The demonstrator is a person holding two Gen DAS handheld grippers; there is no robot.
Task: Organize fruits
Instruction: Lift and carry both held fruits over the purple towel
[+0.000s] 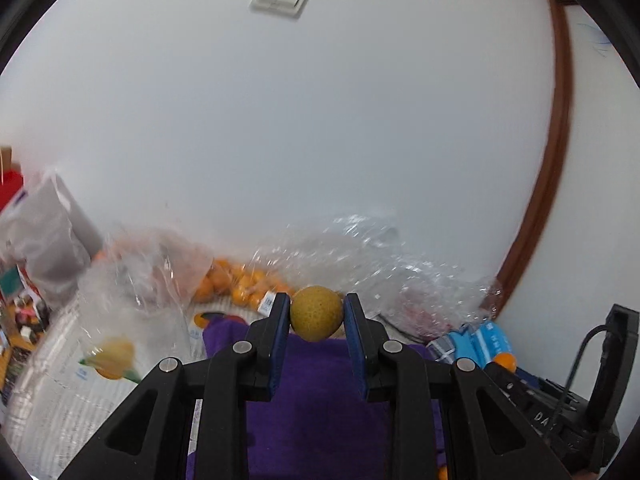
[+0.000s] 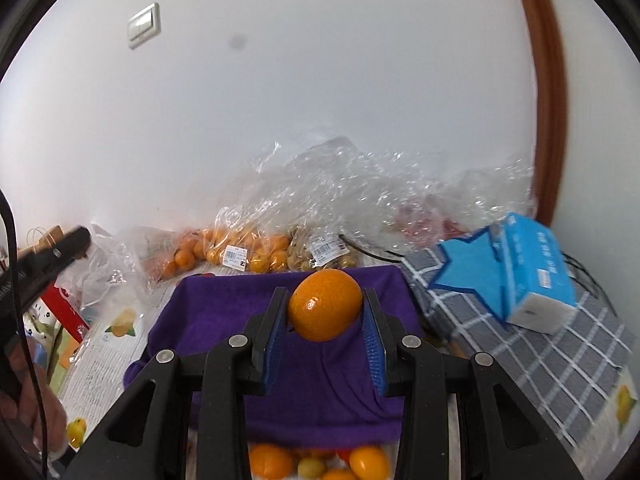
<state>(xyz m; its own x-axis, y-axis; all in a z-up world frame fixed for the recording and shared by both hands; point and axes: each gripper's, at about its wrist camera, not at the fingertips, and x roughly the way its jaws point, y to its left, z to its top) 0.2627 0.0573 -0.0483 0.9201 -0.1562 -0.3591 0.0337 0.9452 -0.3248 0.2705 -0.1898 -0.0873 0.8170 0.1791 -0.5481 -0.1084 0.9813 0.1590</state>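
In the left wrist view my left gripper [image 1: 317, 312] is shut on a small round yellow-brown fruit [image 1: 317, 313], held in the air above a purple cloth [image 1: 316, 400]. In the right wrist view my right gripper [image 2: 325, 312] is shut on an orange [image 2: 325, 305], also lifted above the purple cloth [image 2: 224, 308]. Below the right gripper, at the bottom edge, lie several loose oranges and small fruits [image 2: 316, 463]. The other gripper [image 2: 52, 258] shows at the left edge, with a hand [image 2: 40, 412] below it.
Clear plastic bags of oranges [image 2: 240, 252] and brownish fruits [image 2: 316, 256] lie along the white wall, with crumpled plastic [image 2: 360, 188] behind. A blue tissue box [image 2: 524, 268] sits on a grey checked cloth [image 2: 560, 360] at right. Printed white sheets [image 1: 80, 380] and boxes lie at left.
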